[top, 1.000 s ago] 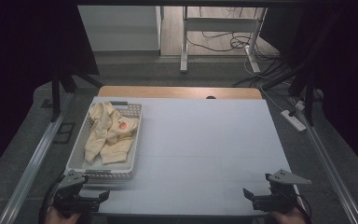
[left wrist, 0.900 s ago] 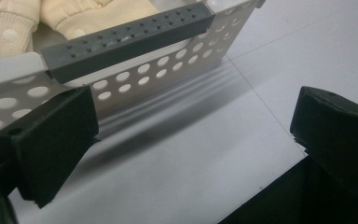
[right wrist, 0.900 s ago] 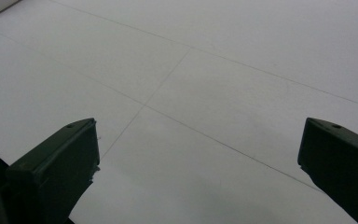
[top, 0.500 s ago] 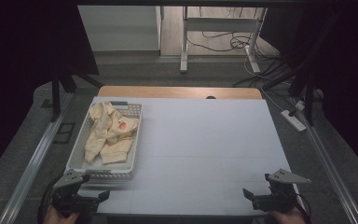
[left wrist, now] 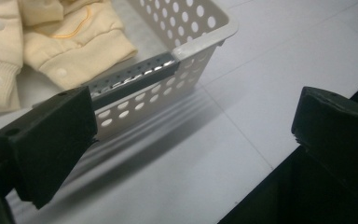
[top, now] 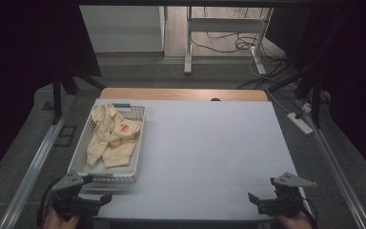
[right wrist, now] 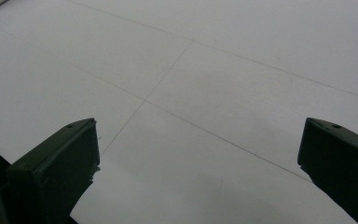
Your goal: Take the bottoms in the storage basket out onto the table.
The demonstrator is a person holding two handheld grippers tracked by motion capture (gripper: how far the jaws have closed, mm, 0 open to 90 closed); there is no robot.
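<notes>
A white perforated basket (top: 138,125) stands on the left of the white table and holds a crumpled cream garment (top: 109,136) with a small red mark. My left gripper (top: 97,200) is at the table's front left corner, just in front of the basket's near wall, open and holding nothing. In the left gripper view the basket's near corner (left wrist: 186,44) and the garment's cuffs (left wrist: 70,56) lie beyond the wide-apart jaws. At the front right corner my right gripper (top: 255,201) stands open over bare table (right wrist: 205,84).
The white tabletop (top: 209,148) spreads between the two grippers, with a wooden strip (top: 181,94) along its far edge. Metal rails (top: 38,157) run along both sides. A power strip (top: 300,122) and cables lie on the floor to the right.
My left gripper has drifted slightly left and nearer the table's front edge. The right gripper has stayed put.
</notes>
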